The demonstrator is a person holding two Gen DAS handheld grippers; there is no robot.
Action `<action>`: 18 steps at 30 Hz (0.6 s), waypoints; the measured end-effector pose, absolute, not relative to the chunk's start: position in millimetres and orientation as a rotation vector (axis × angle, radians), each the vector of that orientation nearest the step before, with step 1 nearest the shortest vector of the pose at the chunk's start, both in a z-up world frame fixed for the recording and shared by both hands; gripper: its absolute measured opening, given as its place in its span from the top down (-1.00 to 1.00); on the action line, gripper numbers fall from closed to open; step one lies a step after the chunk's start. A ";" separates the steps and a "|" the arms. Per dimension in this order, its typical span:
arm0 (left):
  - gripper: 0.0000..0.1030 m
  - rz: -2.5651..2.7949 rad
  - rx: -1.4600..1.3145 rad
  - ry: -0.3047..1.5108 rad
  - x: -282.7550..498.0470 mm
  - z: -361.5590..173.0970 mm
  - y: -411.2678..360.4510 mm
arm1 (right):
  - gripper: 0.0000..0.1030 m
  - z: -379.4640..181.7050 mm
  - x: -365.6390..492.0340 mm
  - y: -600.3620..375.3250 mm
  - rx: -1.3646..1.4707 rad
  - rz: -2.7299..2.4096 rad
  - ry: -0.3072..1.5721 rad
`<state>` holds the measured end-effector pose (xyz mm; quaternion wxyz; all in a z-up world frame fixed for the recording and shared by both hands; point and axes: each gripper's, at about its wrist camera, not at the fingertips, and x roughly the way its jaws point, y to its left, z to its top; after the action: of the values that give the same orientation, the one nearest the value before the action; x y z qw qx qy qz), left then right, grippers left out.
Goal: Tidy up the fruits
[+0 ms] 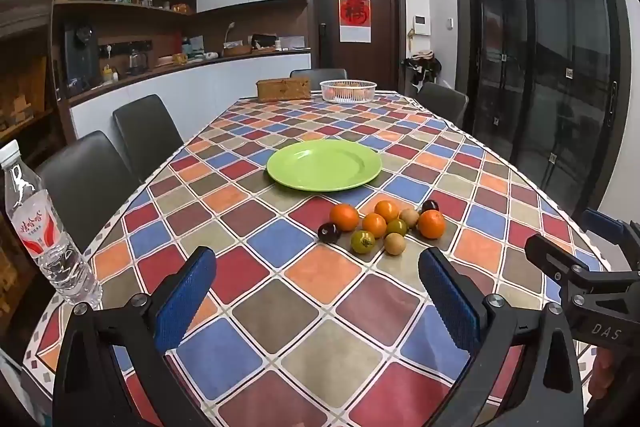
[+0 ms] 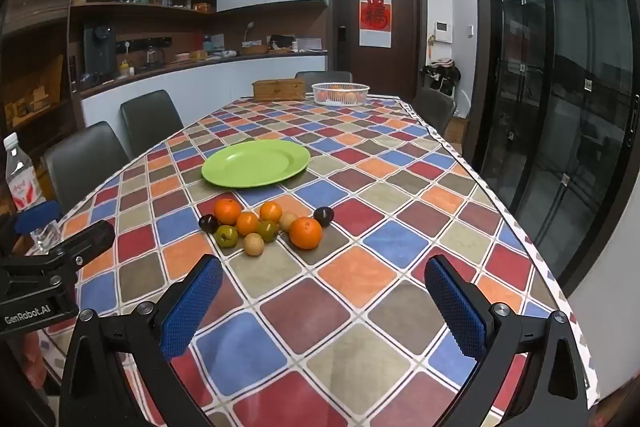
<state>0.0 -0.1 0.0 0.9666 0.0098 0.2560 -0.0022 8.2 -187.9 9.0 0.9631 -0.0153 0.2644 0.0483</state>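
Observation:
A cluster of fruit lies on the checkered tablecloth: several oranges, two dark plums, two green tomatoes and two tan round fruits. An empty green plate sits just beyond the cluster. My left gripper is open and empty, hovering short of the fruit. My right gripper is open and empty, also short of the fruit, with the cluster to its left.
A water bottle stands at the table's near left corner. A white basket with fruit and a wicker box sit at the far end. Dark chairs line the left side.

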 end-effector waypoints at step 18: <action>-1.00 0.005 0.015 0.497 -5.1 6.2 1.7 | -0.99 11.1 6.5 -185.6 -0.041 0.096 0.522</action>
<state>-5.1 1.7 6.2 0.9692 0.0073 0.2461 0.0027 6.5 -185.6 11.1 0.9648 -0.0201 0.2578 0.0475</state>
